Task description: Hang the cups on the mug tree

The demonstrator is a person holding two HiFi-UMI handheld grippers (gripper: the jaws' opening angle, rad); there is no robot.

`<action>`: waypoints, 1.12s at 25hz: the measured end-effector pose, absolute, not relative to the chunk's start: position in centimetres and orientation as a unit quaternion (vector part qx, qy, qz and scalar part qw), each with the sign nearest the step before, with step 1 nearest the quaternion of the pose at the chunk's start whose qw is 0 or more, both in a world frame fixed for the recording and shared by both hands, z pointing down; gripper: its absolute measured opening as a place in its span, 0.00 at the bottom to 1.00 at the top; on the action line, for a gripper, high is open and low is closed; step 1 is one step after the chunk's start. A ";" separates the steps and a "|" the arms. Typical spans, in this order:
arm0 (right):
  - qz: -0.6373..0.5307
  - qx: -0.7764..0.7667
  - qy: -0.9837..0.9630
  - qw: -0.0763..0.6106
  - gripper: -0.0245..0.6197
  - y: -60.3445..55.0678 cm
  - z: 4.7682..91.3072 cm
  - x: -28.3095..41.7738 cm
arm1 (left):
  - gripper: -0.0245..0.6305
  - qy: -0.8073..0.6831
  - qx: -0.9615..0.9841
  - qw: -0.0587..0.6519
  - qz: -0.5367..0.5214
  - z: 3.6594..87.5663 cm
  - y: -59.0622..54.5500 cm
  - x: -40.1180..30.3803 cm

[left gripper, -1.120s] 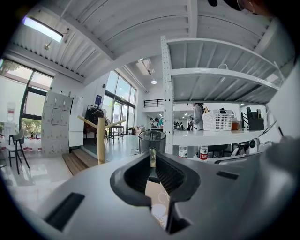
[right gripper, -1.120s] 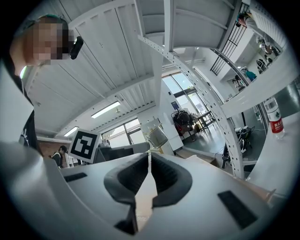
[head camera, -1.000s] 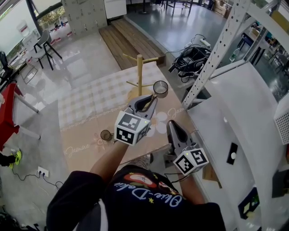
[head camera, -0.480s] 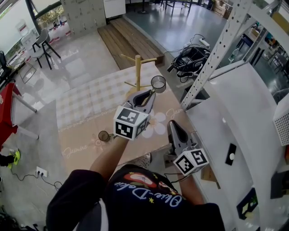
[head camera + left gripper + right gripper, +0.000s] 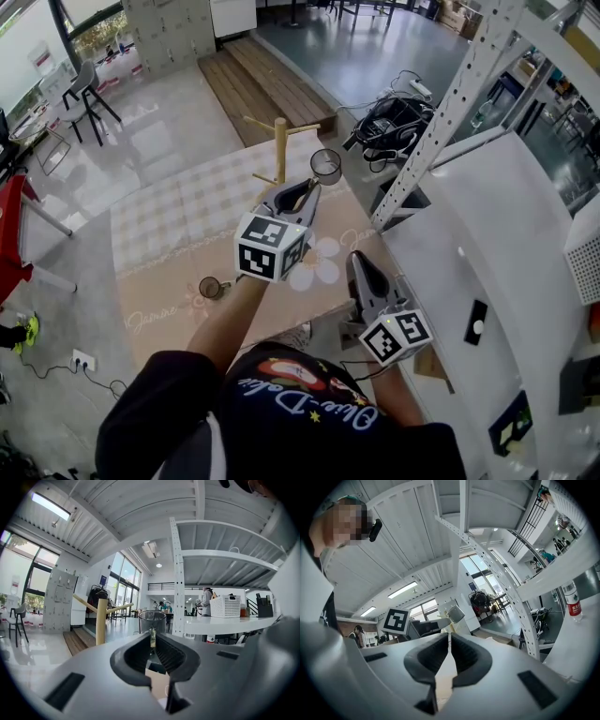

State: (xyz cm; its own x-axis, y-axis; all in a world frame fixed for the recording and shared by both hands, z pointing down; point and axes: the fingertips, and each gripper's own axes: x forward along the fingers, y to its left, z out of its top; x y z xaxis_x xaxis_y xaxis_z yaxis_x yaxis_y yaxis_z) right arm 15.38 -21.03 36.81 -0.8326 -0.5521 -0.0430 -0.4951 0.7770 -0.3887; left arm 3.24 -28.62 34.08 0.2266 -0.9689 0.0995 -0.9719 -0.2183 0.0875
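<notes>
The left gripper (image 5: pixel 312 187) pinches the glass cup (image 5: pixel 326 166) by its handle, just right of the mug tree (image 5: pixel 280 150) at the worktop's (image 5: pixel 169 234) far edge. I'd line the handle loop up with a free peg's tip, then slide it on. The right gripper (image 5: pixel 356 261), jaws together and empty, hangs by the right edge. A second cup (image 5: pixel 213 288) sits towards the near left corner.
</notes>
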 end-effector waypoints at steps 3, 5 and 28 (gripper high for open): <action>-0.183 -0.281 0.939 0.076 0.08 -21.4 36.8 15.5 | 0.10 -0.623 0.779 0.073 0.005 34.1 -29.2 3.0; -0.183 -0.283 0.938 0.075 0.08 -21.7 36.8 15.6 | 0.10 -0.621 0.780 0.076 0.001 34.1 -29.5 3.0; -0.188 -0.275 0.940 0.067 0.08 -23.9 37.1 14.8 | 0.10 -0.617 0.777 0.115 -0.050 33.8 -32.2 1.7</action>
